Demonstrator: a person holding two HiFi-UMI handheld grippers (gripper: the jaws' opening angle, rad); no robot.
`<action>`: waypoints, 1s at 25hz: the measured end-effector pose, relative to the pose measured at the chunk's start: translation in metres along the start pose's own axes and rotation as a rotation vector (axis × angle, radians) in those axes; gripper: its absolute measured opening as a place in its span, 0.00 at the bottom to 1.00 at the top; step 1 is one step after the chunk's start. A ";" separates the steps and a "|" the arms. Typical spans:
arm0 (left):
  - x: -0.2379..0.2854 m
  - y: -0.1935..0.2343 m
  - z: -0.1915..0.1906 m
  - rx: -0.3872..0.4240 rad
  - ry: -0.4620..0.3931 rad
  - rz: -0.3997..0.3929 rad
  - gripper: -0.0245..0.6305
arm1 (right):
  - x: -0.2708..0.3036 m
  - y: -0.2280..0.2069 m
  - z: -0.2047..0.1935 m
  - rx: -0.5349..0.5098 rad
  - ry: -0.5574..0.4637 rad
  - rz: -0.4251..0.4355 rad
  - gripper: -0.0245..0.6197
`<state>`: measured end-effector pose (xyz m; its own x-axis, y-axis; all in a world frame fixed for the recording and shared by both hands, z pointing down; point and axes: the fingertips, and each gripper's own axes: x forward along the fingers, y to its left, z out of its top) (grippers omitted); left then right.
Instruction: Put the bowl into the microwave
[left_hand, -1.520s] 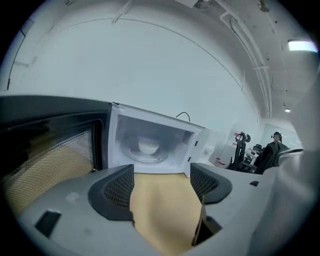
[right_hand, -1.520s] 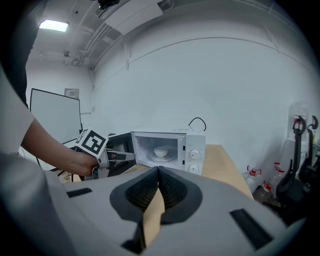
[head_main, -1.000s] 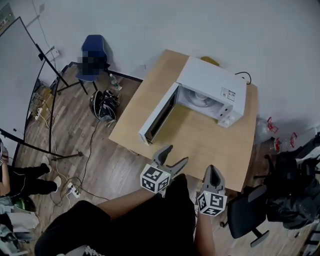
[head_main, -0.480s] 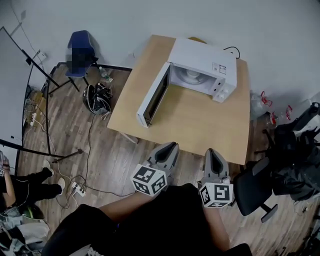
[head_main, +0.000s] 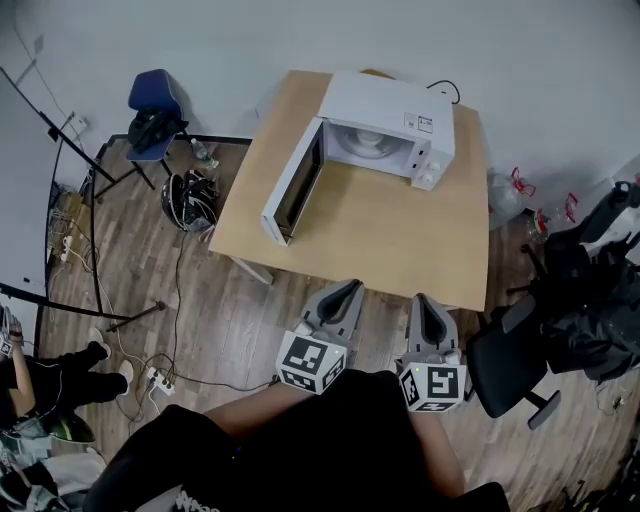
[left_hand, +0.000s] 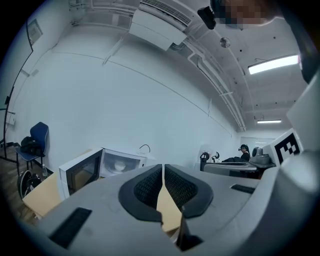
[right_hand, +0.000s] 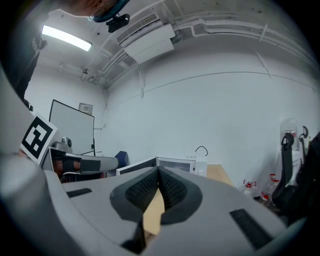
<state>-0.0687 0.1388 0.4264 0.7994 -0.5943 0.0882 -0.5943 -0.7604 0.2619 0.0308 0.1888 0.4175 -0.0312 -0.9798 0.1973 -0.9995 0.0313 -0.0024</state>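
The white microwave (head_main: 385, 115) stands at the far end of the wooden table (head_main: 400, 240), its door (head_main: 292, 183) swung wide open to the left. Inside the cavity sits a white bowl-like shape (head_main: 368, 140), which shows in the left gripper view as a pale bowl-like shape (left_hand: 119, 165). My left gripper (head_main: 350, 288) (left_hand: 163, 172) is shut with nothing between its pads, just short of the table's near edge. My right gripper (head_main: 422, 300) (right_hand: 158, 175) hangs beside it, shut and empty too.
A black office chair (head_main: 510, 360) stands close to my right, by the table's corner. On the floor to the left are a blue chair (head_main: 155, 110), a dark helmet-like bundle (head_main: 187, 200), stand legs and cables. Bottles (head_main: 505, 190) sit right of the table.
The left gripper's jaws went from wide open to shut with nothing in them. The table and microwave have slid up and left in the head view. The right gripper stayed shut.
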 end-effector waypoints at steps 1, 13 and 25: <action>0.000 0.000 -0.001 0.002 0.004 0.012 0.07 | -0.004 -0.003 -0.002 0.004 0.003 -0.006 0.13; -0.006 -0.010 -0.002 -0.014 0.002 0.047 0.07 | -0.014 -0.009 -0.002 -0.003 -0.003 0.012 0.13; -0.007 -0.008 -0.015 -0.008 0.014 0.062 0.07 | -0.009 -0.012 -0.015 0.002 0.025 0.020 0.13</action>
<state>-0.0683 0.1535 0.4384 0.7622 -0.6365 0.1184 -0.6422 -0.7201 0.2627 0.0431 0.2000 0.4309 -0.0515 -0.9737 0.2218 -0.9987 0.0509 -0.0085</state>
